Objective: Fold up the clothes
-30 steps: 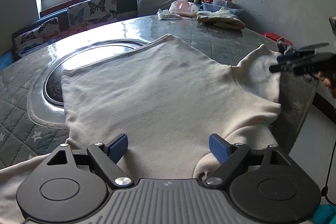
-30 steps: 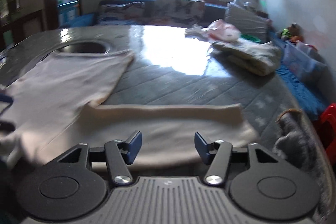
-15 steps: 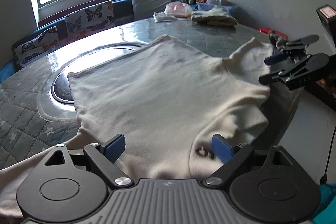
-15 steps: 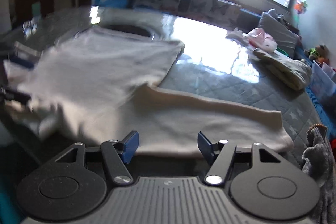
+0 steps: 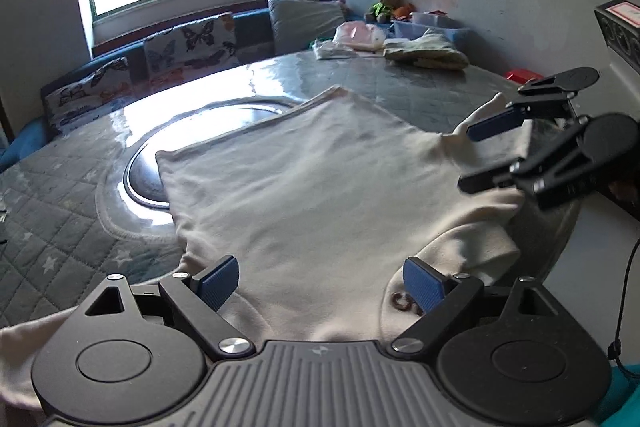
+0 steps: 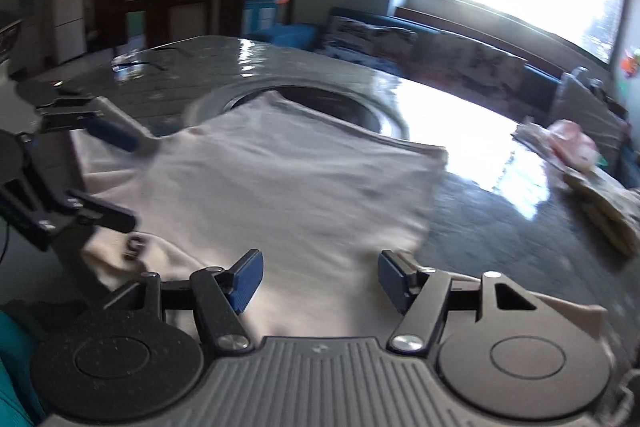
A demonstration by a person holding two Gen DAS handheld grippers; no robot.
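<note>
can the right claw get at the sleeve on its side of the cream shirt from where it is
Probably yes: the right claw hangs open over the cream shirt, its sleeve uncovered beside it.

Your right gripper [image 5: 476, 157] has swung in from the right edge of the left wrist view and now hangs, jaws apart, over the right sleeve of the cream sweatshirt [image 5: 320, 195], far nearer than a second ago. Its camera has turned left: the long sleeve that filled it earlier is mostly gone, and the sweatshirt's body [image 6: 288, 187] now fills the middle, with your left gripper [image 6: 116, 181] showing at the left. Your left gripper has pulled back slightly, baring a dark mark on the near cloth.
</note>
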